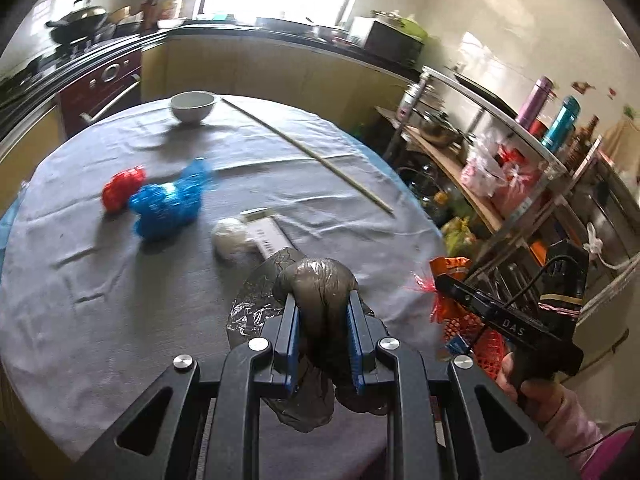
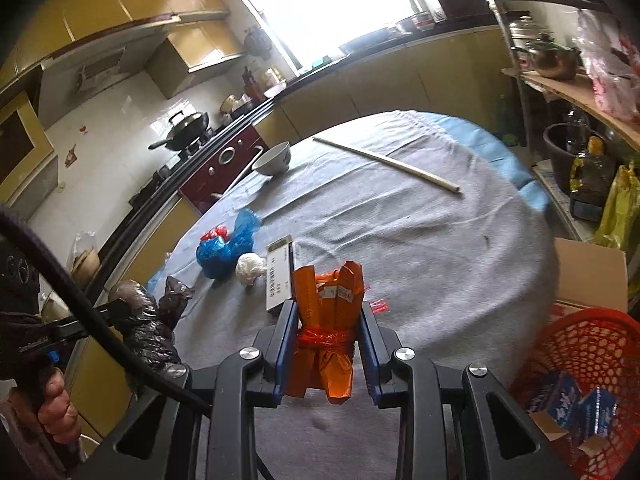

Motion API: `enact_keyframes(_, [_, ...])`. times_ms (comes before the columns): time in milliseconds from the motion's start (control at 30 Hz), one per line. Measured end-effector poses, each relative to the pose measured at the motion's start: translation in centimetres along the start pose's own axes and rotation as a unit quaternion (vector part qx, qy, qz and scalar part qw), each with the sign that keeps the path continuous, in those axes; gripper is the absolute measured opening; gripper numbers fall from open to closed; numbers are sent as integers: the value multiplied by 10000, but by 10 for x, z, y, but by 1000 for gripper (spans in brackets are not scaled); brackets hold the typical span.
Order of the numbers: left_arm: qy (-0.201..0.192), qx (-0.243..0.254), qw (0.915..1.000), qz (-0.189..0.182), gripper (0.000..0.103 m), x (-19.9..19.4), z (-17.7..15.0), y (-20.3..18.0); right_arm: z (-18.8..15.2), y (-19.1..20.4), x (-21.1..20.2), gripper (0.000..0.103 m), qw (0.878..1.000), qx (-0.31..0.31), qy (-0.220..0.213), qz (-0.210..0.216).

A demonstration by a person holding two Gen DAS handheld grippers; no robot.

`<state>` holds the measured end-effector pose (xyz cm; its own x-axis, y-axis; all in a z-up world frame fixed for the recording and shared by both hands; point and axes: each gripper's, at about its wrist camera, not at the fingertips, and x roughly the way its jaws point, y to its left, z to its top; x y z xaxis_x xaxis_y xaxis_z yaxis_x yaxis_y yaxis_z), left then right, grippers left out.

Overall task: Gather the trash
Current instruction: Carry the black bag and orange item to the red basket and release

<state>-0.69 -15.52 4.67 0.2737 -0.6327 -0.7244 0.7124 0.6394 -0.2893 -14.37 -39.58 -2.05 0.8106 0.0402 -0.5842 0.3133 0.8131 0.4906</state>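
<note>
Left gripper (image 1: pixel 323 312), angled down over my table (image 1: pixel 120 280), clamps a grey bag (image 1: pixel 320 280); right gripper (image 2: pixel 326 336) clamps an orange wrapper (image 2: pixel 326 300) beside the basket (image 2: pixel 592 344).

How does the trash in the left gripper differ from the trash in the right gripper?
The left gripper is shut on a grey-brown plastic bag, soft and crumpled; the right gripper is shut on an orange wrapper, stiff and creased. The bag is loose; the wrapper is bound with a red band. Both are clamped between blue pads above the grey tablecloth.
</note>
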Motion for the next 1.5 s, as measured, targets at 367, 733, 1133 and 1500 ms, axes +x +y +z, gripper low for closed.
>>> enact_keyframes(367, [223, 626, 9973, -309, 22, 22, 8, -67, 3, -41, -35, 32, 9987, 320, -299, -265])
enact_keyframes(733, [443, 1238, 9894, -611, 22, 46, -2, -125, 2, -84, -58, 32, 9941, 808, -521, -504])
enact_keyframes(1133, [506, 1370, 9865, -741, 22, 52, -2, -140, 5, -95, -62, 32, 9923, 954, -624, -487])
enact_keyframes(1500, [526, 1569, 9817, -939, 22, 61, -2, -161, 2, -114, -86, 32, 9891, 1033, -714, -775])
